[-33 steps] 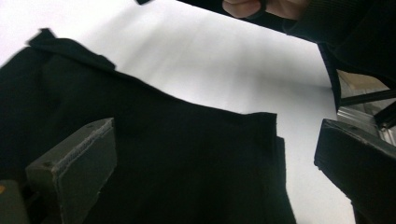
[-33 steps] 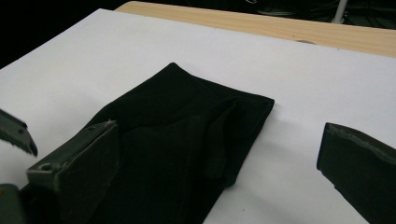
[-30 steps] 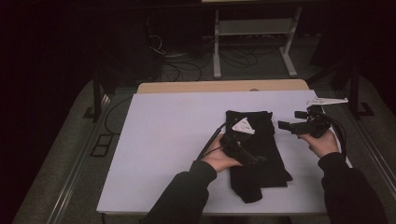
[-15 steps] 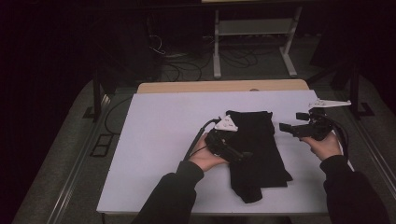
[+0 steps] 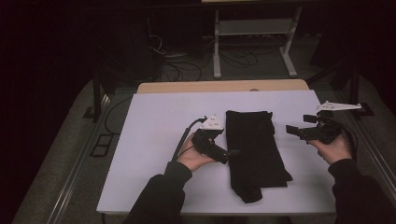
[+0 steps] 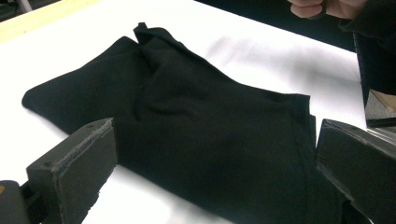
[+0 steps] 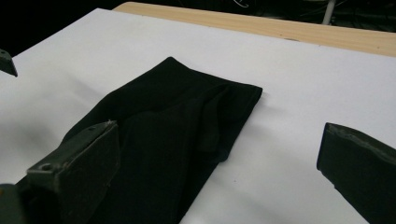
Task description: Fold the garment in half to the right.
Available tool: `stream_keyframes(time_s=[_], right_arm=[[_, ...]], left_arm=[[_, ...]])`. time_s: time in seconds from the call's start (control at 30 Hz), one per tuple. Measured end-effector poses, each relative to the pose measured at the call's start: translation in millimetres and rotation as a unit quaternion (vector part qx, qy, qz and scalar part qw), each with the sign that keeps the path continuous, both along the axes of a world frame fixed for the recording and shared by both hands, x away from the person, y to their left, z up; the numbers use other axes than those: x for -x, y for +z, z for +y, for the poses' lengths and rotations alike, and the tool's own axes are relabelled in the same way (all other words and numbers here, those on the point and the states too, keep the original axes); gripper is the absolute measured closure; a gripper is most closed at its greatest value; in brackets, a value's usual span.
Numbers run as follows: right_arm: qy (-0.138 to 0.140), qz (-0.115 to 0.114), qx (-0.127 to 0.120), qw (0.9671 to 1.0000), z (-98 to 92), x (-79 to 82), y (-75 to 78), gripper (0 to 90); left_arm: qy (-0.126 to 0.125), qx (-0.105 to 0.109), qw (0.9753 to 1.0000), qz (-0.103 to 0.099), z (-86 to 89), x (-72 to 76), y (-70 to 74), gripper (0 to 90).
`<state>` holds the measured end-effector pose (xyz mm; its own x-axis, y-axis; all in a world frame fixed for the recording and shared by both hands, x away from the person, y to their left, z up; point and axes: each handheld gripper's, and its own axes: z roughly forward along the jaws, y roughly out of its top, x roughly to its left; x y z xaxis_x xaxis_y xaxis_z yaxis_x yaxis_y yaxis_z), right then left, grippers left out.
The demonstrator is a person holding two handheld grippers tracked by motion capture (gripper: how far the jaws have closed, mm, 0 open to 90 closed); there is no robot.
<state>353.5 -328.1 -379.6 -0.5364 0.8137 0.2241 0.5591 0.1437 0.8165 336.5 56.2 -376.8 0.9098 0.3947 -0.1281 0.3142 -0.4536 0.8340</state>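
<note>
A black folded garment (image 5: 254,151) lies lengthwise on the white table top (image 5: 154,135), right of centre. My left gripper (image 5: 229,153) is held at the cloth's left edge, its jaws wide apart with nothing between them; the left gripper view looks over the black garment (image 6: 205,140) between the two pads. My right gripper (image 5: 294,129) hovers to the right of the cloth, open and empty. The right gripper view looks along the garment (image 7: 173,135) toward the table's far end.
A wooden strip (image 5: 224,86) borders the table's far edge. Beyond it a white metal rack (image 5: 252,42) and cables (image 5: 163,51) sit on the dark floor. The person's right hand (image 6: 322,7) shows at the top of the left gripper view.
My left gripper has drawn back leftward off the garment to its left edge. The cloth now lies flatter and narrower. The right gripper has hardly moved.
</note>
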Motion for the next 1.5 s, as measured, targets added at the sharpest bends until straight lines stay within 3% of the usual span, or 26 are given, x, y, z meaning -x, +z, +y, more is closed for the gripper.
stream_keyframes(time_s=[0.63,1.2,1.5], right_arm=[[0.008,-0.005,0.006,0.9999,-2.8,12.9,0.9,0.0],[0.022,-0.006,0.014,0.9997,-1.9,26.7,-2.6,0.0],[0.025,-0.006,0.015,0.9996,-1.7,32.9,-4.7,0.0]], left_arm=[[0.033,0.008,0.9994,-0.003,36.5,3.0,-1.7,0.0],[0.069,0.020,0.9974,-0.004,70.3,7.1,-6.9,0.0],[0.091,0.014,0.9958,-0.002,89.7,8.9,-11.1,0.0]])
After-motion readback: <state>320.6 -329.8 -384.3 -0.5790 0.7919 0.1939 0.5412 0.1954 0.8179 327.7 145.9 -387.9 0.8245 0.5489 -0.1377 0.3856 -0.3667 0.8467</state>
